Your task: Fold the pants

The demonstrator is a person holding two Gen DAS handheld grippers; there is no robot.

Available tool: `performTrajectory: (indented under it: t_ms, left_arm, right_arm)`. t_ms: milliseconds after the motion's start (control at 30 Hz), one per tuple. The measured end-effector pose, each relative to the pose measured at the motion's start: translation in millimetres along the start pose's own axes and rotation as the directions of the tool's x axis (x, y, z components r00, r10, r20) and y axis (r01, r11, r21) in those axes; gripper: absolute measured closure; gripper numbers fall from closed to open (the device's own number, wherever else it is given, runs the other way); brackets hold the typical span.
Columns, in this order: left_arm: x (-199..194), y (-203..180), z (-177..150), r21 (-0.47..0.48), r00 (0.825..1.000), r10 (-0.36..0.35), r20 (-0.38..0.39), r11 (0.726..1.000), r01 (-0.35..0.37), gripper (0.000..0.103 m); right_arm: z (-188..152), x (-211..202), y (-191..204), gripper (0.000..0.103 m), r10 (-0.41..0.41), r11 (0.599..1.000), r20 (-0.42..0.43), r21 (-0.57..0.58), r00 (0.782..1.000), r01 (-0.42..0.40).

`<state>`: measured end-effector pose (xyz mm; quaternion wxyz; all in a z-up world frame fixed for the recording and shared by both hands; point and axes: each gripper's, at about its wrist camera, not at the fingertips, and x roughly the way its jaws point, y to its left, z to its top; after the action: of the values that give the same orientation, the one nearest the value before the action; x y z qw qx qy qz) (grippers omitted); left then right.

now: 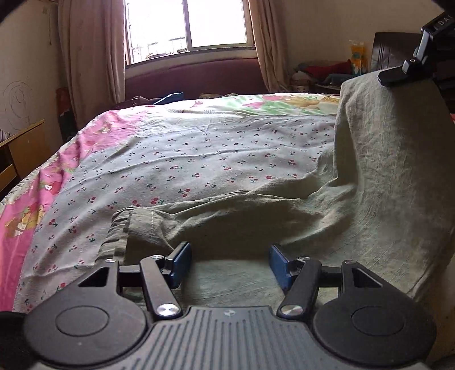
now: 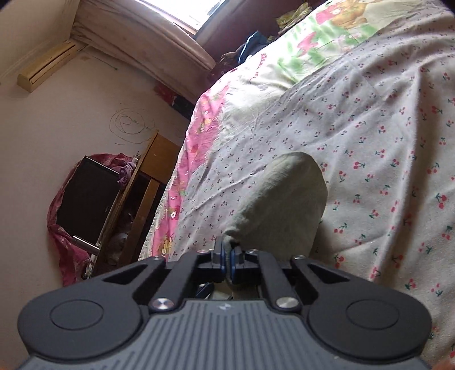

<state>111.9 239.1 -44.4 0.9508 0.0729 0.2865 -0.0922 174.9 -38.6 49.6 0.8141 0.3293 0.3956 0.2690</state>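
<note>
Pinching pants (image 2: 284, 199), right gripper (image 2: 226, 263) fingers closed; left gripper (image 1: 230, 263) fingers apart, empty.

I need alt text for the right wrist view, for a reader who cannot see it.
The right gripper is shut on a fold of pale green pants, lifted above a bed with a cherry-print sheet. A wooden desk stands by the wall at left.

Bright window (image 1: 186, 25), beige curtains (image 1: 91, 54), scribbled wall (image 2: 85, 113).
</note>
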Motion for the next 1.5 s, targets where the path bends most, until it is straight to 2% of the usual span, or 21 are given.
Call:
performTrajectory:
  t_ms: [167,300,467,600,700,833,967,1133,1233,1367,1500]
  left_arm:
    - [-33.0,30.0,-17.5,-0.102,0.999,0.017,0.028,0.995,-0.014,0.030]
    - [-57.1,39.4,-26.0,-0.164,0.998,0.023,0.058,0.986,-0.014,0.030]
    - [-78.1,48.7,-35.0,-0.246,0.996,0.007,0.086,0.969,0.014,0.030]
    - [-85.9,52.9,-41.9,-0.300,0.996,-0.022,0.089,0.953,0.047,0.029]
    - [-87.4,54.0,-46.4,-0.319,0.996,-0.024,0.087,0.946,0.051,0.029]
    - [-89.8,58.6,-49.3,-0.362,0.995,-0.025,0.099,0.930,0.059,0.029]
    - [-91.8,60.3,-46.3,-0.382,0.992,-0.042,0.118,0.920,0.084,0.029]
    - [-93.2,47.7,-29.5,-0.358,0.985,-0.079,0.154,0.925,0.130,0.029]
    - [-86.3,28.7,-21.2,-0.377,0.991,-0.054,0.126,0.921,0.098,0.029]
    - [-63.2,-7.6,-10.6,-0.310,0.995,0.071,0.071,0.950,-0.045,0.029]
    - [-40.9,-20.9,-3.3,-0.302,0.987,0.160,0.017,0.942,-0.148,0.029]
  right_arm:
    - [-6.6,57.6,47.5,0.097,-0.012,0.994,-0.088,-0.114,0.996,0.002]
    - [-28.2,111.8,72.6,0.097,-0.029,0.986,-0.170,-0.164,0.985,0.001]
    - [-53.1,165.8,89.1,0.097,-0.071,0.981,-0.217,-0.190,0.973,0.029]
    - [-76.8,197.8,96.4,0.092,-0.106,0.976,-0.296,-0.215,0.949,0.042]
    - [-84.2,201.6,97.4,0.083,-0.125,0.973,-0.311,-0.225,0.942,0.055]
    - [-78.1,191.6,100.0,0.066,-0.067,0.985,-0.329,-0.172,0.942,0.011]
    - [-78.5,186.4,114.1,0.065,-0.072,0.978,-0.344,-0.210,0.936,-0.002]
    - [-77.5,197.0,126.0,0.065,-0.130,0.957,-0.372,-0.290,0.919,0.018]
    - [-71.3,203.9,134.1,0.065,-0.149,0.944,-0.388,-0.330,0.909,0.014]
    - [-65.6,212.2,136.7,0.065,-0.162,0.943,-0.432,-0.332,0.887,0.010]
    - [-63.2,213.6,136.9,0.065,-0.183,0.934,-0.461,-0.357,0.868,0.007]
